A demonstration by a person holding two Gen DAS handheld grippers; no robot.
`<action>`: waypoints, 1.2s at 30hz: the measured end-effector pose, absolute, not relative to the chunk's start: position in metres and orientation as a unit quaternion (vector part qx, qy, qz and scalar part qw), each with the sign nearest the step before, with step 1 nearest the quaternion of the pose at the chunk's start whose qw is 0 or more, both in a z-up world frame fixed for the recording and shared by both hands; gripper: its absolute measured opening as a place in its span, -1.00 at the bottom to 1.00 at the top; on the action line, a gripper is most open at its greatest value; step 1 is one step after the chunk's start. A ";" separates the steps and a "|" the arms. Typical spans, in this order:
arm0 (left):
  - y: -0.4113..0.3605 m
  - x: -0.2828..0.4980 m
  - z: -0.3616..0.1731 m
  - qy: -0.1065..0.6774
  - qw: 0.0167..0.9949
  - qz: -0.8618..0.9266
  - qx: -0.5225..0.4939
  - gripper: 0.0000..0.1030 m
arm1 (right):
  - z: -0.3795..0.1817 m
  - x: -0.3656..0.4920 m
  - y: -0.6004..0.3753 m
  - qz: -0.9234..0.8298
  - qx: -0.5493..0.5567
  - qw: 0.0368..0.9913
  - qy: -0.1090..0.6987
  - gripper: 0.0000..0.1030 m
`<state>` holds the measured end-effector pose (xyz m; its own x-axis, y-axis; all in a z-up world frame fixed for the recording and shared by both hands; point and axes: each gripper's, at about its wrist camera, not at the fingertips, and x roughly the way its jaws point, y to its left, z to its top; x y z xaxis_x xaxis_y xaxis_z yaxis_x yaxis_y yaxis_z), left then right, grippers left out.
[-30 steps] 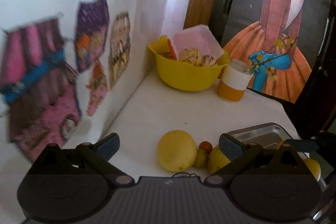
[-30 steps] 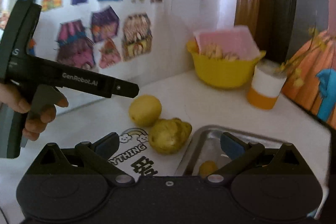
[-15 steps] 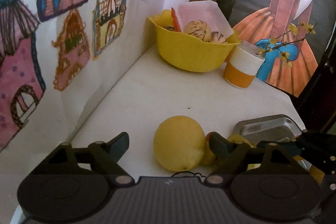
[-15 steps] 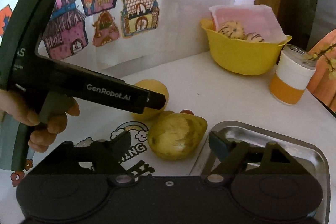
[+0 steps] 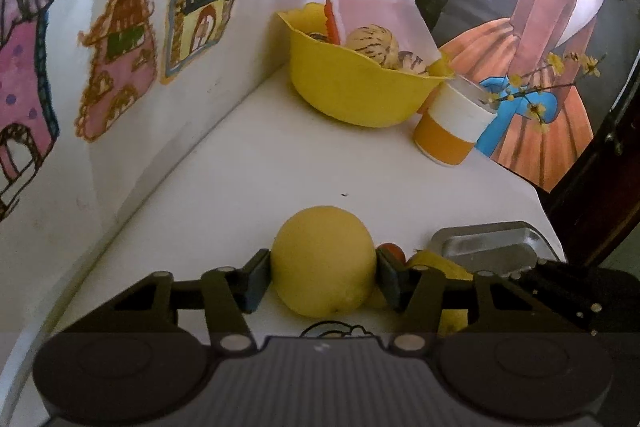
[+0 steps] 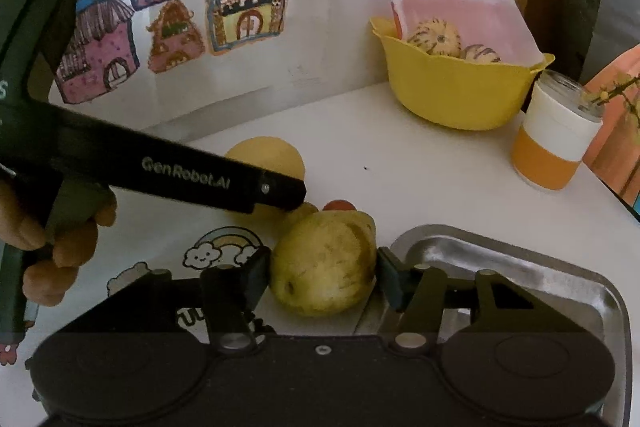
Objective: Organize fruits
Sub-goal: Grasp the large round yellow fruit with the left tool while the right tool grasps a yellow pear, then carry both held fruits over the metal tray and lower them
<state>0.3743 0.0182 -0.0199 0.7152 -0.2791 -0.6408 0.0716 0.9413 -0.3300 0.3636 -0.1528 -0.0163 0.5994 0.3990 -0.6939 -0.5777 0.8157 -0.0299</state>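
Left claw (image 5: 323, 273): closed on lemon (image 5: 323, 261), resting on tabletop (image 5: 280, 171). Right claw (image 6: 323, 277): closed on blotchy yellow fruit (image 6: 324, 263) beside metal tray (image 6: 520, 267).

Left gripper (image 6: 280, 195) body reads "GenRobot.AI" in pale lettering. Printed letters on the table sticker (image 6: 218, 251) just below it are cut off, illegible.

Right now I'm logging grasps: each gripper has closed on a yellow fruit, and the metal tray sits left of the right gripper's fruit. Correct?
Nearly. The left gripper has closed on the round yellow fruit, and the right gripper on the mottled yellow fruit. But the metal tray sits right of that fruit, not left, as the right wrist view shows.
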 end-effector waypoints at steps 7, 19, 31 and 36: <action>0.018 0.359 -0.017 0.366 0.917 -0.077 -0.137 0.14 | -0.017 0.354 -0.153 0.271 -0.134 0.888 0.346 0.10; 0.030 0.306 -0.012 0.387 0.904 -0.075 -0.165 0.14 | -0.008 0.314 -0.169 0.308 -0.069 0.878 0.359 0.10; 0.033 0.262 -0.009 0.413 0.885 -0.100 -0.188 0.14 | 0.001 0.255 -0.190 0.330 -0.019 0.880 0.342 0.10; 0.023 0.247 -0.005 0.415 0.882 -0.116 -0.189 0.13 | 0.004 0.228 -0.208 0.325 0.006 0.883 0.338 0.10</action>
<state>0.2465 0.0234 -0.0051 0.6284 -0.3611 -0.6890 0.0473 0.9018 -0.4295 0.2284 -0.2080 0.0038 0.5592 0.5784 -0.5938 -0.5705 0.7883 0.2305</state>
